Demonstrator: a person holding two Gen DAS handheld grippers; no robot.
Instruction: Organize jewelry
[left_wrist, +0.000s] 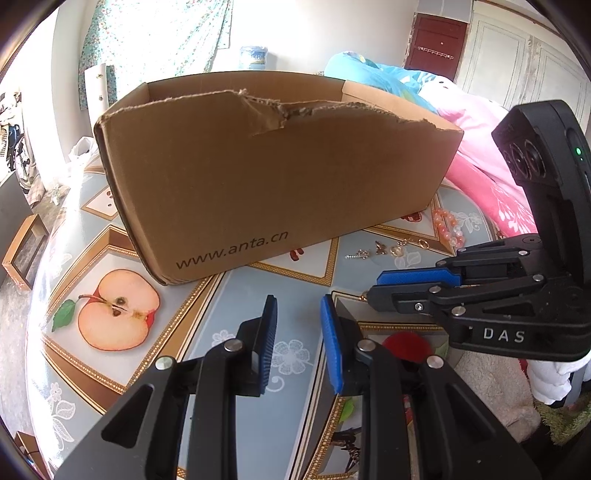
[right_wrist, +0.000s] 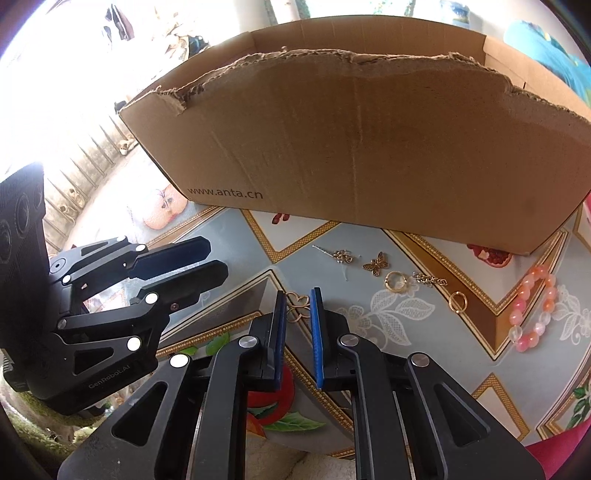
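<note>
Right tongs (right_wrist: 297, 299) spread, straddling gold heart clasp (right_wrist: 298, 302) flat on worktop (right_wrist: 236, 229), dead ahead between pads. Left tongs (left_wrist: 298, 306) also spread, empty, farther off.

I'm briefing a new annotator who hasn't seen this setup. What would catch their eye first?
The torn cardboard box fills the back of the table. In front of it lies a row of small gold jewelry, including a butterfly charm, with a pink bead bracelet at the right. The right hand-held gripper has its pads either side of a gold heart piece.
</note>
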